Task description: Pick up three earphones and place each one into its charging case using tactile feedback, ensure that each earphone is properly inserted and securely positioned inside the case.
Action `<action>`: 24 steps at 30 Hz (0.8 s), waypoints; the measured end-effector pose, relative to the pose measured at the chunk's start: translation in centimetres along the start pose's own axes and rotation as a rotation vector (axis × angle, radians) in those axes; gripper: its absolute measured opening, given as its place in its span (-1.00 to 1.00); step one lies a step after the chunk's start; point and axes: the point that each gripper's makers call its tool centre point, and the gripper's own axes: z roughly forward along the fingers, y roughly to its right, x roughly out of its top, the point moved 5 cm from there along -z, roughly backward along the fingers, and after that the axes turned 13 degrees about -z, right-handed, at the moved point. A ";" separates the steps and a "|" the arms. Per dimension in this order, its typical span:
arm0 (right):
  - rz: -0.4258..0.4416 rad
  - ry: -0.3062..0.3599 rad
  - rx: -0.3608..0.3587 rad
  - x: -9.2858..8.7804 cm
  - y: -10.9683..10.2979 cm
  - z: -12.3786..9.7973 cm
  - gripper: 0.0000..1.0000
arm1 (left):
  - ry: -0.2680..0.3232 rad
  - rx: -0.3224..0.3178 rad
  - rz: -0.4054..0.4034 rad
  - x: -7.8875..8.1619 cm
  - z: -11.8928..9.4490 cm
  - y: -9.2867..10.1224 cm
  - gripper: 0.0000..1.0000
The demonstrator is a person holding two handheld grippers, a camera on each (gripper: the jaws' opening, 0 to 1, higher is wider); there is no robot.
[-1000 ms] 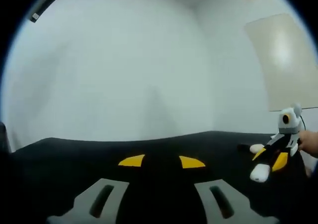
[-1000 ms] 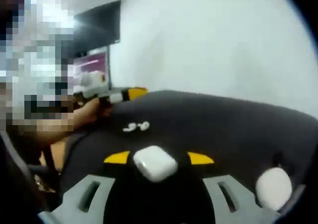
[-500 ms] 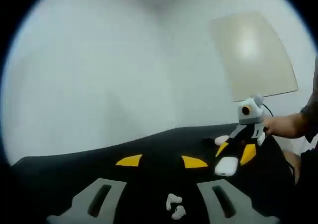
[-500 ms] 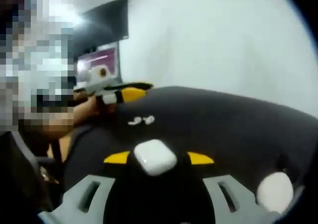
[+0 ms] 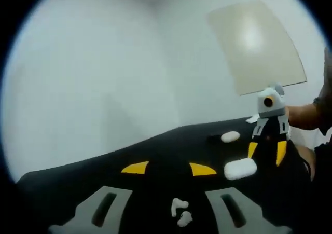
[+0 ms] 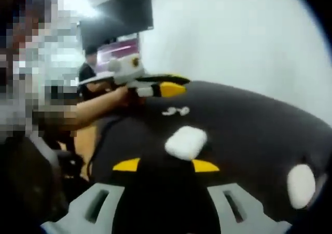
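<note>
Both grippers closing in on parts, nothing grasped yet.
Left gripper (image 5: 168, 169) wide open, empty; small white earphones (image 5: 179, 211) now at 6 o'clock between jaws. Right gripper (image 6: 166, 165) open, empty; white rounded plastic charging case (image 6: 185, 142) slid to 12 o'clock, beyond tips.

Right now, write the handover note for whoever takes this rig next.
Left gripper: open, empty, low over the black table, with two loose earphones lying between its jaws.
Right gripper: open, empty, with a closed white case just beyond its tips.
A second white case sits farther right, also closed as far as the blur allows. A possible third case lies beyond the first; too blurred to be sure.
Done: nothing seated yet; no earphone is in a case.
Left: open a case, pick up each earphone, seat it firmly.
</note>
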 end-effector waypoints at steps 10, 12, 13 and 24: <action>-0.095 -0.011 0.095 1.5 -1.8 2.5 -0.28 | -0.017 0.007 0.011 -0.3 0.1 -0.3 -0.50; -0.124 -0.019 0.112 1.8 -1.7 2.7 -0.28 | -0.019 0.008 0.015 -0.3 0.1 -0.3 -0.51; -0.134 -0.013 0.110 2.1 -1.4 2.6 -0.29 | -0.021 0.007 0.017 -0.4 0.1 -0.4 -0.51; -0.030 0.017 0.031 3.1 5.7 1.7 -0.25 | -0.050 -0.033 0.055 -0.7 0.4 0.7 -0.51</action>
